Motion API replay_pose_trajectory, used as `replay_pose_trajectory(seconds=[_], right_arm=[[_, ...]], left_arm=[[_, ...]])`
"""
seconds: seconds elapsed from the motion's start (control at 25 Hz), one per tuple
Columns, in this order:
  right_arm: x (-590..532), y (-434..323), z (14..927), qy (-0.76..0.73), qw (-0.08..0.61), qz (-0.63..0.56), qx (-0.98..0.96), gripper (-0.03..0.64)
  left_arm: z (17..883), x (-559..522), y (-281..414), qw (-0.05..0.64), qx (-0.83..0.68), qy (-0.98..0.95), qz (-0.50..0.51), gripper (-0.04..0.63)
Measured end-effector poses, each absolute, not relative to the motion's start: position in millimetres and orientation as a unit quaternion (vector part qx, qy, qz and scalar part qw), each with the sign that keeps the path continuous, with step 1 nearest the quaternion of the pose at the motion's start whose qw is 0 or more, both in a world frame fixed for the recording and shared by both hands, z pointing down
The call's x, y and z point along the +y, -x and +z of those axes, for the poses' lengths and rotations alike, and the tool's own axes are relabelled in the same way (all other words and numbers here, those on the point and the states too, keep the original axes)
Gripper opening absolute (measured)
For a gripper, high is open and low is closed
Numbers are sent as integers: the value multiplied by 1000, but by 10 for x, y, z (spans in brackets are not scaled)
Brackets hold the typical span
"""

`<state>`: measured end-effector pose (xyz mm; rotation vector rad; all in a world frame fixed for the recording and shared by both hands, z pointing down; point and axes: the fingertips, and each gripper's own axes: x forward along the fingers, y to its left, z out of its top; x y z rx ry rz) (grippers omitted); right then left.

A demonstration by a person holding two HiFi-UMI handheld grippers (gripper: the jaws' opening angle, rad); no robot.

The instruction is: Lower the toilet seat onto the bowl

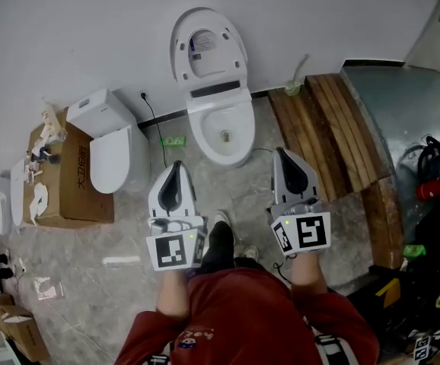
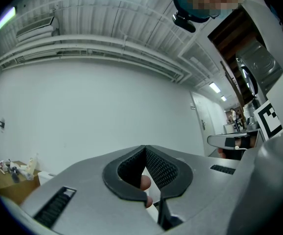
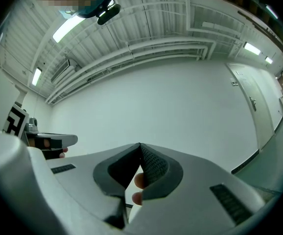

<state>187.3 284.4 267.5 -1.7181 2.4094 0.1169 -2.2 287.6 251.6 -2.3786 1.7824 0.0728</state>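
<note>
Leaning upright against the white wall, the seat is raised clear of the bowl, which lies open at the far edge of the floor. Both claws hang well short of it, one either side of the person's shoe. The left gripper is clenched, its tips meeting with nothing between them (its own view shows the ribbed pads closing to a point before bare wall). The right gripper is clenched and empty too, its tips nearer the bowl's front rim than the left's. A second toilet stands by the wall to the left, beside a cardboard box. Wooden planks run along the floor's right edge.
</note>
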Motion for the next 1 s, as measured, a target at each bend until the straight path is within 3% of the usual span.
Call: replay_pose_trajectory(seconds=[0.2,0.52,1.0], right_arm=[[2689,-1868,2648,571,120,25,812,14],[2301,-1791,2645,589,85,44,802,14],[1284,-1337,2675,593,47,41,803,14]], left_arm=[[2558,2726,-6,79,586,806,22,12],[2476,2289,34,91,575,812,45,12],[2578,1361,506,55,597,799,48,12]])
